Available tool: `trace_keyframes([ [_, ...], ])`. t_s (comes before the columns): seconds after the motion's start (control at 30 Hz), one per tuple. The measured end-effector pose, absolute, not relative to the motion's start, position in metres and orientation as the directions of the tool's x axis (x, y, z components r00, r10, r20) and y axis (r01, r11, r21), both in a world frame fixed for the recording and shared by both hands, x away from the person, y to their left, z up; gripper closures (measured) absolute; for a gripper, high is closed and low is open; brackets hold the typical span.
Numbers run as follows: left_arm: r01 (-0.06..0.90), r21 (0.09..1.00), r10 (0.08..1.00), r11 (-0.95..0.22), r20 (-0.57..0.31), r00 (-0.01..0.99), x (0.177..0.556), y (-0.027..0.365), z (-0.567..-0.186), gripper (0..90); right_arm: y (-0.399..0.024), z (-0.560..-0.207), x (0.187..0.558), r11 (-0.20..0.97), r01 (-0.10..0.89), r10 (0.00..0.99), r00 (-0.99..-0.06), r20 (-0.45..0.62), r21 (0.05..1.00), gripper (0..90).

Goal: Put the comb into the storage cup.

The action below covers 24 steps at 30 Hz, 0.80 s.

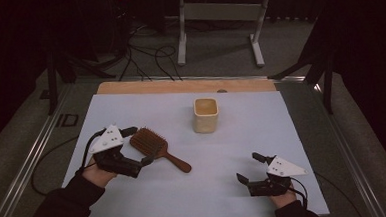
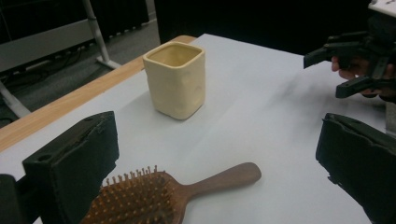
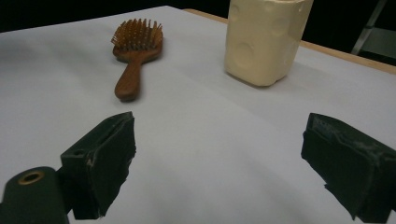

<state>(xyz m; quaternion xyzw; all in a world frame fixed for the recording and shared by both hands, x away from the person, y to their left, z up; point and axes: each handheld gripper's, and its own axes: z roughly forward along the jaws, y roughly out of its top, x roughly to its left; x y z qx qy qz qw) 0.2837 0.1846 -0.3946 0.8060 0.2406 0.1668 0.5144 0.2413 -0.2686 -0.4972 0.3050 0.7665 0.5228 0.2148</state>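
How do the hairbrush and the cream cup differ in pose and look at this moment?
The hairbrush lies flat with its bristles up, while the cream cup stands upright with its mouth open. The hairbrush is dark brown wood, long with a slim handle; the cup is pale, squarish and dimpled. The hairbrush sits between the open left tongs; the cup stands apart from both tongs. Both rest on the white sheet.

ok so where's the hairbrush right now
In the high view the hairbrush lies bristles up on the white sheet, left of centre, between the open left gripper's jaws, with the cream cup beyond it.
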Motion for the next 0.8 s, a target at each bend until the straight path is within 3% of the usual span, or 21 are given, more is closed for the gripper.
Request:
trace_keyframes([
  [0.4,0.227,0.884,0.500,-0.408,0.008,0.866,0.297,0.157,-0.399,0.0,-0.269,-0.497,0.241,0.265,0.243,0.688,-0.726,-0.006,0.933,9.9],
  [0.8,0.273,0.855,0.500,-0.442,-0.018,0.866,0.310,0.130,-0.415,0.0,-0.268,-0.497,0.241,0.268,0.243,0.686,-0.728,-0.008,0.932,9.9],
])
